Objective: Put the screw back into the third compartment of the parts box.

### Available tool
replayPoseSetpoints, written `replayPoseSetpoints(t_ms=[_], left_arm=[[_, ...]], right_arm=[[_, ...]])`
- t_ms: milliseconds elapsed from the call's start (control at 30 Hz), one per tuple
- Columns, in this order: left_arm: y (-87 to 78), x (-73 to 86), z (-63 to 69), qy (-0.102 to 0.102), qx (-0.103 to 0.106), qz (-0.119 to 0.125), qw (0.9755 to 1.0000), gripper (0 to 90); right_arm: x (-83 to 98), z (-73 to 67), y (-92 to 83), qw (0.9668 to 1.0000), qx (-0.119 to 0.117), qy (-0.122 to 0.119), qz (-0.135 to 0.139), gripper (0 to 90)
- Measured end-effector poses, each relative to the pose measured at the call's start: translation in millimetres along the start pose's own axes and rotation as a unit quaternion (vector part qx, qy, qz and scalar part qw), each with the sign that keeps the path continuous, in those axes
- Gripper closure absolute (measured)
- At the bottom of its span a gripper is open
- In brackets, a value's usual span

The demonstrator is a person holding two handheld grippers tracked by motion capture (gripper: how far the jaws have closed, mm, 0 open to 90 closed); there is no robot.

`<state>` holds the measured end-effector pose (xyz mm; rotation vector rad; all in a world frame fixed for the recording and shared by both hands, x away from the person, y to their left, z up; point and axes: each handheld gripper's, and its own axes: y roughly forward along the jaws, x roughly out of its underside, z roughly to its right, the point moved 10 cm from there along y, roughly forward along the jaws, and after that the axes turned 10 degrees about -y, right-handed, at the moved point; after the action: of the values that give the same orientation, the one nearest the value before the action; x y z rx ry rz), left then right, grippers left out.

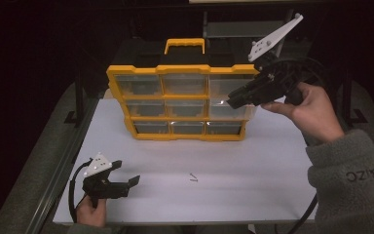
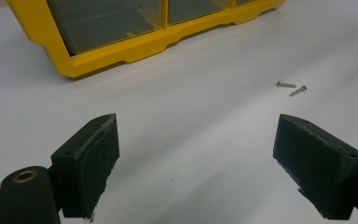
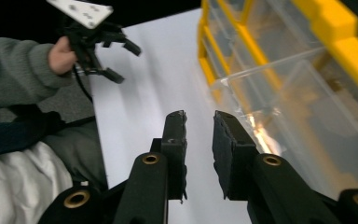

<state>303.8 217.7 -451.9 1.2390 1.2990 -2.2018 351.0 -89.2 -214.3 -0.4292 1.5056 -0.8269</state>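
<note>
A yellow organizer [image 1: 182, 69] with clear drawers stands at the back of the white table [image 1: 253, 185]. My right gripper [image 1: 233, 101] is at the right-hand drawer of its middle row. In the right gripper view the right gripper [image 3: 199, 123] has a narrow gap between its jaws, with nothing in it, and a clear drawer [image 3: 284, 107] juts out just beside them. My left gripper [image 1: 126, 176] rests wide open near the table's front left corner, empty [image 2: 196, 154]. Two small screws [image 1: 193, 178] [image 2: 291, 87] lie loose ahead of it.
The organizer's yellow bottom edge [image 2: 135, 46] lies ahead of the left gripper. The person's grey sleeve [image 1: 355, 180] comes in at the right. A dark frame and shelving [image 1: 243, 29] stand behind the organizer. The left hand and gripper [image 3: 100, 46] appear far off in the right gripper view.
</note>
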Motion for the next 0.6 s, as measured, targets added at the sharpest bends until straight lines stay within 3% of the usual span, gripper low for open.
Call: replayPoseSetpoints(t_ms=[233,300,600], left_arm=[[-0.8,-0.5,0.6,-0.003,0.0,0.003,1.0,13.7],[0.0,-1.1,-0.6,0.004,-0.001,0.005,1.0,13.7],[0.4,-1.4,0.6,0.0,0.001,0.006,1.0,13.7]], right_arm=[[18.5,-21.6,17.5,0.9999,-0.013,-0.007,0.006,71.0],[25.6,-28.4,26.7,0.9998,-0.017,-0.007,0.005,70.4],[56.6,-47.6,71.6,0.9994,-0.022,-0.023,-0.01,68.2]])
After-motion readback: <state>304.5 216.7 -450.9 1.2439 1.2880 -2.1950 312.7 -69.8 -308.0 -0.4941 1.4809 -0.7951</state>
